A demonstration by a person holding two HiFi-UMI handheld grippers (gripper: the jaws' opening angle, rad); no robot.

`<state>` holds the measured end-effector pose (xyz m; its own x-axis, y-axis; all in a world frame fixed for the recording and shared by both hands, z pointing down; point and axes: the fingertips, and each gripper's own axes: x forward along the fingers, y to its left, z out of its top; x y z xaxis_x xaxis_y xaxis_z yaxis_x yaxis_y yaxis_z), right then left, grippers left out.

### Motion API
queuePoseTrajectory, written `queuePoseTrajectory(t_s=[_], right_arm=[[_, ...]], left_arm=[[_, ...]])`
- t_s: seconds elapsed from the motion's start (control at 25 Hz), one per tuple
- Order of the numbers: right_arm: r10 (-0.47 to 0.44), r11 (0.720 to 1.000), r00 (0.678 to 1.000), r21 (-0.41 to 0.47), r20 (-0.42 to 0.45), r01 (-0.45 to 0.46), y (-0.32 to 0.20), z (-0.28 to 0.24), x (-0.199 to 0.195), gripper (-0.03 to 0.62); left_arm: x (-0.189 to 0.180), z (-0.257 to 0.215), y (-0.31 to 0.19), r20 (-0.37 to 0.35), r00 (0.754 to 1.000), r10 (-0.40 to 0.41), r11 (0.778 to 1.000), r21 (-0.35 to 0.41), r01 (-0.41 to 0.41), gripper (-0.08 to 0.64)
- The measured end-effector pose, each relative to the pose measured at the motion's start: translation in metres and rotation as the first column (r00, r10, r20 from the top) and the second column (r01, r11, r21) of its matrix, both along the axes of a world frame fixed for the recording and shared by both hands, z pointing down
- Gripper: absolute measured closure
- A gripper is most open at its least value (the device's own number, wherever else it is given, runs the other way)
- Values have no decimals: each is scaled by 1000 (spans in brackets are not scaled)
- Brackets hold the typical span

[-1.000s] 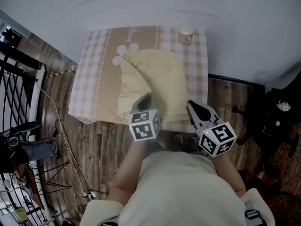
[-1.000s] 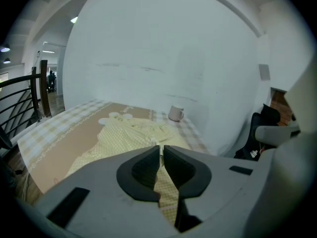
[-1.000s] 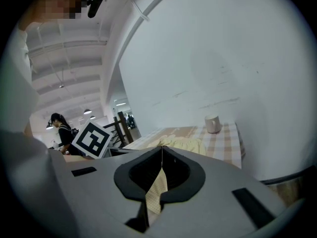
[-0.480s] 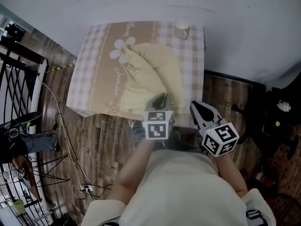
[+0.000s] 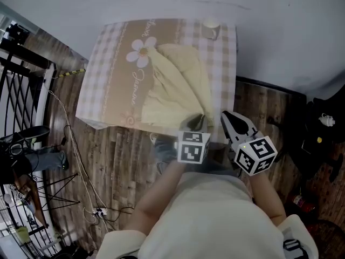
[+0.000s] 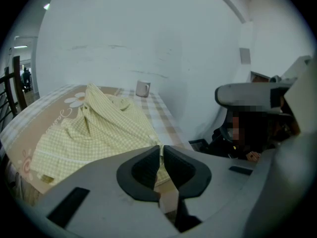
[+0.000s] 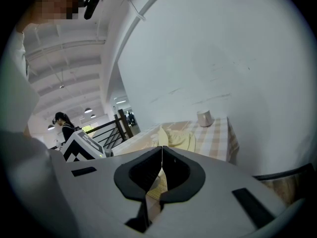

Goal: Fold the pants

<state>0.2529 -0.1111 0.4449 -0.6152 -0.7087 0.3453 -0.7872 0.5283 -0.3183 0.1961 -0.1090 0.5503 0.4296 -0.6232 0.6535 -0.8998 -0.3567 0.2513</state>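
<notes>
A desk [image 5: 102, 80] under a checked tablecloth stands against a white wall. A beige band on the cloth carries a white daisy [image 5: 141, 50] and, below it, a line of cursive script [image 5: 139, 82] too small to read with certainty. The pale yellow checked pants [image 5: 172, 85] lie rumpled on the desk's right half, running from near the daisy to the near edge. A white mug [image 5: 211, 28] stands apart from them at the far edge. The left gripper [image 5: 198, 123] is at the pants' near edge, clenched on a thin fold of the fabric. Just to its right, at the desk's near corner, the right gripper [image 5: 233, 122] is likewise clamped on yellow cloth. Each gripper's cube bears black-and-white square markers, with no words.
</notes>
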Motion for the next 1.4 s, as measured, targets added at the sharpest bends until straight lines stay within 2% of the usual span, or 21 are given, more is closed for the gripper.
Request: queuePoseTrajectory(t_s=[0.24,0.48,0.72,0.88,0.96,1.04,1.2,1.4], right_arm=[[46,999,999,-17,-11,-46,4,5,17,592],[76,997,997,-23,-19,-76,5,9,27,592],[78,997,997,-16,-25,-78,4,7,31,592],[74,997,997,-7,-25,-74,4,4,31,592],[71,997,997,-2,-24,-71,4,2,31,592],[67,998,998,3,-22,-67,2,0,29,592],[50,999,999,16,-20,-50,-2,-5,26,592],[22,999,1000,32,-18,-22,-10,-9,18,592]], left_arm=[[33,12,16,0,995,105,993,-46,-104,534],[45,33,26,18,989,150,984,-97,-147,534],[49,47,25,40,986,159,983,-102,-155,533],[54,44,30,-14,983,182,974,-135,-182,532],[59,40,33,-62,979,195,968,-145,-202,474],[61,34,34,-88,976,200,967,-142,-211,436],[58,14,29,-121,974,192,973,-108,-205,434],[34,-16,11,-127,985,113,992,-39,-119,470]])
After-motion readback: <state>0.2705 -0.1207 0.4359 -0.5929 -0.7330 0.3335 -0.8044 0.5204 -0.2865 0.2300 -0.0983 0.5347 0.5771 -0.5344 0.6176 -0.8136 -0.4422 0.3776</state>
